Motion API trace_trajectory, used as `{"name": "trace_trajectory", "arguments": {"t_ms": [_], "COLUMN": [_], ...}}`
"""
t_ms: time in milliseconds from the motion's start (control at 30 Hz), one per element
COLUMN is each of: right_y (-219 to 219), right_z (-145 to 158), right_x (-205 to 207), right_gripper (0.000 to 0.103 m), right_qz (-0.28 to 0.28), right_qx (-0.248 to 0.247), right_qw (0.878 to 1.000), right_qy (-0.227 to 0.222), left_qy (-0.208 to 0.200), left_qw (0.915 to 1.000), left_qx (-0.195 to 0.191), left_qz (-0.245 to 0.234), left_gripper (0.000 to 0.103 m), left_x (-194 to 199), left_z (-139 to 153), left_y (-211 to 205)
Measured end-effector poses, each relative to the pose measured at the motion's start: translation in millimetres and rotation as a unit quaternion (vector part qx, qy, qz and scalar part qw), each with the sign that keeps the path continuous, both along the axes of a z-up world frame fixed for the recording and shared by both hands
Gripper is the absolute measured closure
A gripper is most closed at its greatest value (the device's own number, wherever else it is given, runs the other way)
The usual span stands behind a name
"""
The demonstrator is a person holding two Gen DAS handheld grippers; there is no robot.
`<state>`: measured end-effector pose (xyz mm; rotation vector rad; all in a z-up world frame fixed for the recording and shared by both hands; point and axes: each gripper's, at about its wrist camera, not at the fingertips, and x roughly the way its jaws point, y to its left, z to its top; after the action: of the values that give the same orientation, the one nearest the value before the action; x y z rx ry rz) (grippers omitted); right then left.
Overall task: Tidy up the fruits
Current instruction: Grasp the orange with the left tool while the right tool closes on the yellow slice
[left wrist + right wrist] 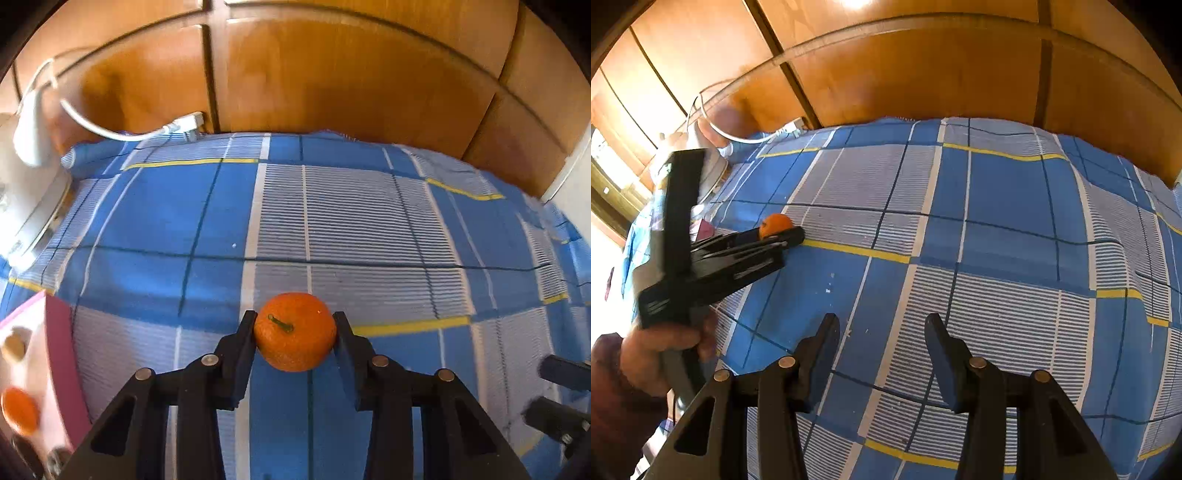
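An orange mandarin (295, 332) with a short green stem rests on the blue checked cloth (351, 221). My left gripper (294, 321) is shut on it, one pad pressing each side. The right wrist view shows the same mandarin (774, 222) at the tips of the left gripper (790, 234), which a hand (657, 350) holds low over the cloth. My right gripper (882, 332) stands open above bare cloth with nothing between its fingers. Its fingers also show at the right edge of the left wrist view as the right gripper (533, 389).
A pink-edged white box (55, 350) at the lower left holds another orange fruit (20, 410). A white appliance (33, 206) and its white cable (110, 133) lie at the cloth's far left. Wooden cabinet doors (332, 74) stand behind the cloth.
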<state>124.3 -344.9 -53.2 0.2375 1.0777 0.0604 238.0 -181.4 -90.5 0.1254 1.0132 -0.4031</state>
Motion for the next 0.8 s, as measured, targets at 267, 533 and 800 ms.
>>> {"name": "trace_trajectory", "arguments": {"t_ms": [267, 533, 800], "right_y": [23.4, 84.5, 107.1], "right_z": [-10.5, -15.8, -35.9], "right_x": [-0.2, -17.1, -24.6], "right_gripper": [0.054, 0.054, 0.052], "right_qz": [0.066, 0.193, 0.227], "right_qx": [0.025, 0.026, -0.030], "right_qw": [0.997, 0.981, 0.973], "right_qy": [0.009, -0.014, 0.000], "left_qy": [-0.038, -0.047, -0.063], "left_qw": [0.9992, 0.9979, 0.9971], "left_qx": [-0.007, -0.020, -0.014], "left_qz": [0.007, 0.040, 0.041], "left_gripper": [0.063, 0.063, 0.063], "left_x": [-58.2, -111.3, -145.6], "left_z": [31.0, 45.6, 54.0], "left_y": [34.6, 77.2, 89.9]}}
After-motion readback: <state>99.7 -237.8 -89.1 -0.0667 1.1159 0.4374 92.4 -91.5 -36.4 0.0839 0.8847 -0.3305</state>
